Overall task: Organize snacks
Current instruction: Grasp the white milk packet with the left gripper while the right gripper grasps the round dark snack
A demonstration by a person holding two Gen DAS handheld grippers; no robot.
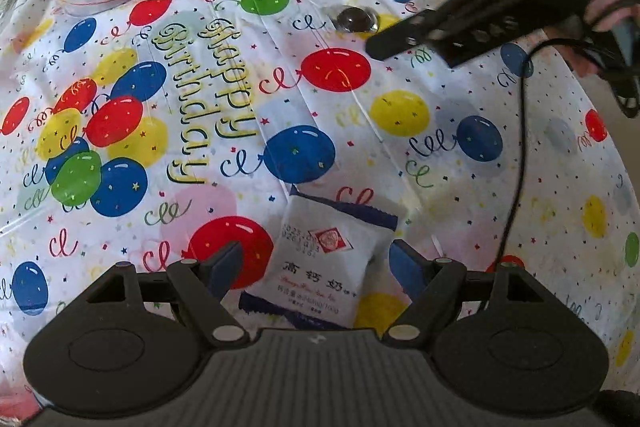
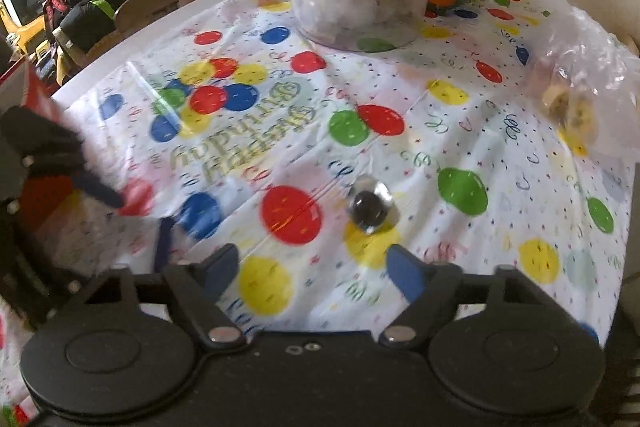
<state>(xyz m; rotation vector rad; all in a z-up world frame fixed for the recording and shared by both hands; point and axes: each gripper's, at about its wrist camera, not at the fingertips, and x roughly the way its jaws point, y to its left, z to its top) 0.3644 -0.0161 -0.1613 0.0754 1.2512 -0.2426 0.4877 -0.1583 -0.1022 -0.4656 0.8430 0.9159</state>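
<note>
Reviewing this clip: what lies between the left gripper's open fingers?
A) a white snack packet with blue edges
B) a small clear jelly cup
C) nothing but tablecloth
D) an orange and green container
A: in the left wrist view the white snack packet lies flat on the tablecloth between the left gripper's spread fingers, not yet pinched.

A white sealed snack packet with dark blue crimped ends [image 1: 328, 259] lies flat between my left gripper's [image 1: 316, 267] spread fingers.

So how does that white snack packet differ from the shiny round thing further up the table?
The snack packet is flat, white, printed and lies between the open left gripper's fingers. The shiny round object is a small, dark, glossy dome, near the open right gripper but ungripped. Both rest on the balloon tablecloth.
</note>
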